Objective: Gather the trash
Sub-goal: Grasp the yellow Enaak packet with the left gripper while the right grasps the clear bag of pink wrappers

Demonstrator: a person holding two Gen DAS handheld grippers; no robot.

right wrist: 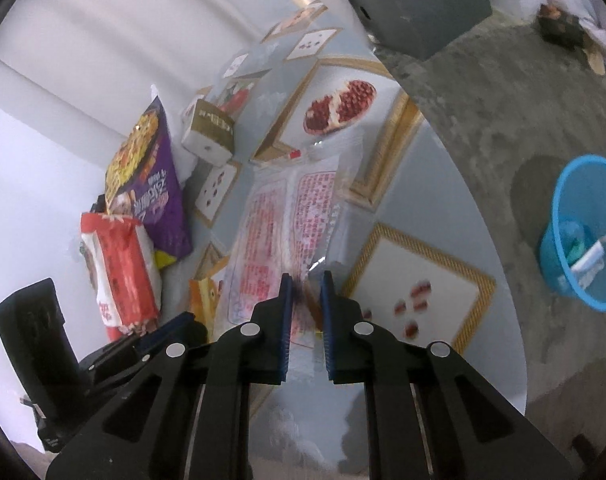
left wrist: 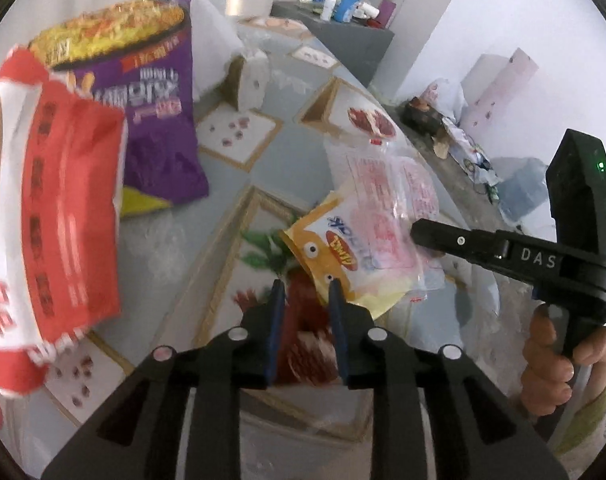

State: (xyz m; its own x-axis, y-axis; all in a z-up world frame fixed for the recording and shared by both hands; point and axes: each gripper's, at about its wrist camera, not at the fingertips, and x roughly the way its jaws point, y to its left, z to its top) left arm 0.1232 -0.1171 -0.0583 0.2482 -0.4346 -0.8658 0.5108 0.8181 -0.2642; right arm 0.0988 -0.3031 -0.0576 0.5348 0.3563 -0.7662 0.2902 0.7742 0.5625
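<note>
Wrappers: a clear wrapper with red print [right wrist: 291, 216] lies flat on the round surface [right wrist: 407, 184], overlapping a small yellow packet [left wrist: 335, 256].
Other litter: a purple noodle bag [left wrist: 151, 100] and a red snack bag [right wrist: 119, 272] sit at the far left side; a small white and gold box [right wrist: 209, 132] stands beyond them.
Right claw [right wrist: 305, 280]: narrowed almost shut on the near edge of the clear wrapper, which shows between the blue pads.
Left claw [left wrist: 305, 286]: a narrow gap between its tips, nothing clamped; the right tip overlaps the yellow packet's corner, contact uncertain.
Step in hand: picking up the clear wrapper, judging by the grip.
Next move: likely lift it clear of the yellow packet and carry it to the bin, without dragging the packet along.
Only in the right wrist view: a blue bin [right wrist: 583, 236] on the concrete floor, well apart from the surface, already holding some rubbish.
Only in the left wrist view: the person's hand [left wrist: 551, 364] wrapped around the right tool's handle.
</note>
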